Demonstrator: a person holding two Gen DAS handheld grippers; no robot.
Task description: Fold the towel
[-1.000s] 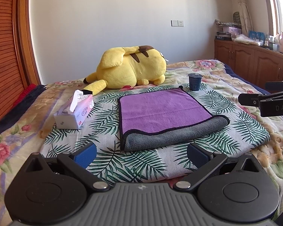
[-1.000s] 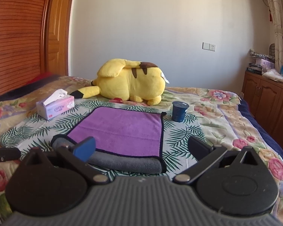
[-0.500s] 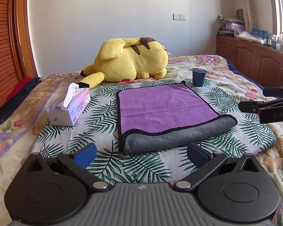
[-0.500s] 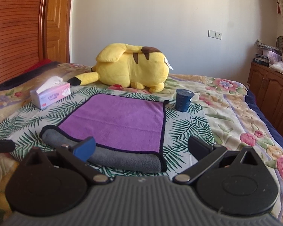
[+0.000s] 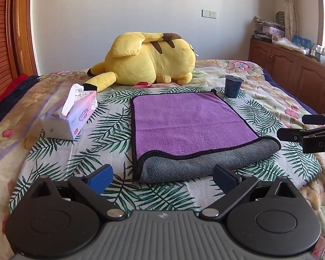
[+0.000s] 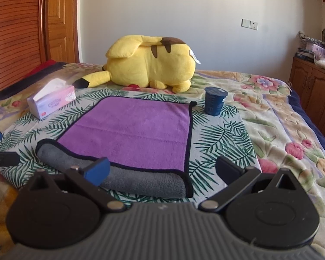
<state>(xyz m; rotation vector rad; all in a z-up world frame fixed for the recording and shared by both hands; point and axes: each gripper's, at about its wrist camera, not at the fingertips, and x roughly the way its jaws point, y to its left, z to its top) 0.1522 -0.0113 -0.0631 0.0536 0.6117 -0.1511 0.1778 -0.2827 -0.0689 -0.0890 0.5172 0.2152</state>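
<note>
A purple towel (image 5: 188,119) with a grey underside and black trim lies on a palm-leaf cloth (image 5: 110,127) on the bed, folded once, the grey fold along its near edge. It also shows in the right wrist view (image 6: 136,132). My left gripper (image 5: 163,174) is open and empty, just short of the towel's near edge. My right gripper (image 6: 162,169) is open and empty, over the towel's near right corner. The right gripper's fingertips (image 5: 292,134) show at the right edge of the left wrist view.
A yellow plush toy (image 5: 149,60) lies behind the towel. A tissue box (image 5: 71,117) sits to the left, a dark blue cup (image 5: 233,86) at the towel's far right corner. Wooden cabinets (image 5: 292,69) stand right of the bed, a wooden door (image 6: 17,32) at the left.
Both grippers have moved closer to the towel and a little lower. Both stay open. The towel has not moved.
</note>
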